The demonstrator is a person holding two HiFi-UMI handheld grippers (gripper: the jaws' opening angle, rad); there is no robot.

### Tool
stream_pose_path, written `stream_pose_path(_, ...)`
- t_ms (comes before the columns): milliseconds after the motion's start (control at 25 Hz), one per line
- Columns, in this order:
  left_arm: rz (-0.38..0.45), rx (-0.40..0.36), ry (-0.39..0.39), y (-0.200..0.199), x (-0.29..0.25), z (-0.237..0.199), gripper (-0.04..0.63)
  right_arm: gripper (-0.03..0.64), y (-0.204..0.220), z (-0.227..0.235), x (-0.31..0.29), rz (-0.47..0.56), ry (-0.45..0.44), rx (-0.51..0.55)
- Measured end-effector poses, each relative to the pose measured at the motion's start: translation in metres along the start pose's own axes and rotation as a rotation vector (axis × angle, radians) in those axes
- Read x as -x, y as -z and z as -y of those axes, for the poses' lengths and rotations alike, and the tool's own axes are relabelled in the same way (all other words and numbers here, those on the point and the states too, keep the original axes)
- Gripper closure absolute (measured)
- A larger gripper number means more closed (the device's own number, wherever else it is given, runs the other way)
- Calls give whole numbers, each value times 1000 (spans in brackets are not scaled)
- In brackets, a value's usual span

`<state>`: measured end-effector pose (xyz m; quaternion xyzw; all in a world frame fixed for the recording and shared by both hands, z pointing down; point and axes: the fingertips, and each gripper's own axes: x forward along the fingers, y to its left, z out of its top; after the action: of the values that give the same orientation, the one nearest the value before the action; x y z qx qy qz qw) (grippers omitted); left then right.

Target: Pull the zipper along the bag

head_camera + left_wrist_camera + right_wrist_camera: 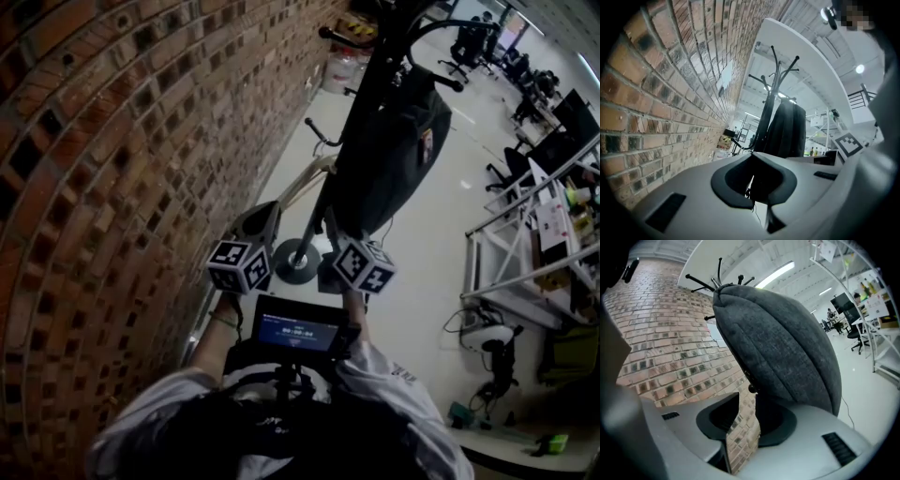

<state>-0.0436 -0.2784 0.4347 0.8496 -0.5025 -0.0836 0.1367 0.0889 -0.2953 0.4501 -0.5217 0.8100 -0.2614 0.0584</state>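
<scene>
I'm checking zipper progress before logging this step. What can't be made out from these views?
- How far the bag is zipped: seam detail is too small in the right gripper view; only a dark knob shows at its lower edge.
- Bag's lower end, left gripper view: hidden behind the left gripper.
- Text on the screen, head view: too small and blurred.

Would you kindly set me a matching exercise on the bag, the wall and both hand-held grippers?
1 dark grey fabric bag
2 red-brown brick wall
3 left hand-held gripper
4 right hand-held gripper

A jaws apart
B on the person's left
C hangs from black metal coat stand
D jaws together

Pairs: 1-C, 2-B, 3-D, 4-A
</scene>
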Motion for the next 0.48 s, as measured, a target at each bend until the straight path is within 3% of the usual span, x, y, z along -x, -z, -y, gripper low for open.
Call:
stream_pose_path(200,-3,18,25,0,-6,-7,594,497,-10,-10,5,39,-20,-13)
stream_pose_path(480,-15,36,59,2,-12,-13,594,497,10,10,8,-4,140,-20)
